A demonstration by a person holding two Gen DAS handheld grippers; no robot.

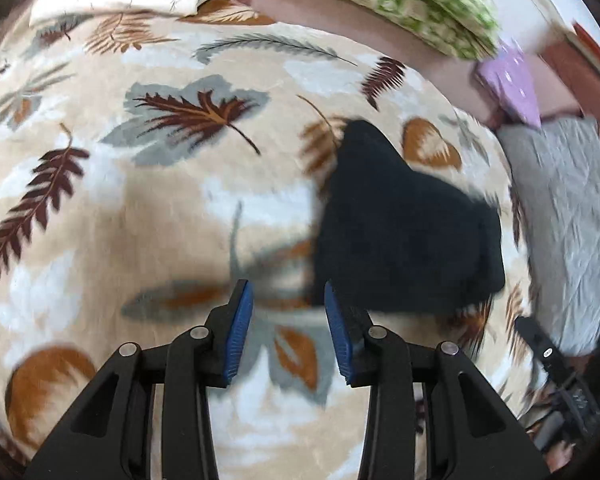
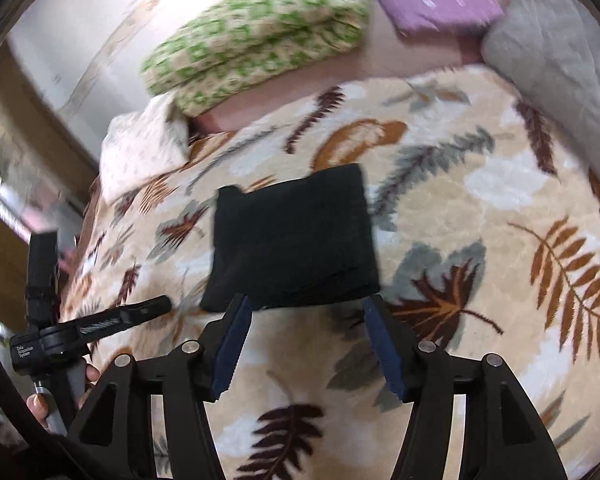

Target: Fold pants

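Pants folded, soft, limp; ahead of right hand-held gripper. Pinch near edge. Both hand-held grippers apart, empty; left hand-held gripper.

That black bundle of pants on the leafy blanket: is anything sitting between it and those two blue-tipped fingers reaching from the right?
Nothing visible does. The pants lie just beyond the open right gripper, with only bare blanket between them.

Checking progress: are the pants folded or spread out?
Folded. The pants lie as a compact dark rectangle on the leaf-print blanket, no legs trailing. Both grippers are open, holding nothing.
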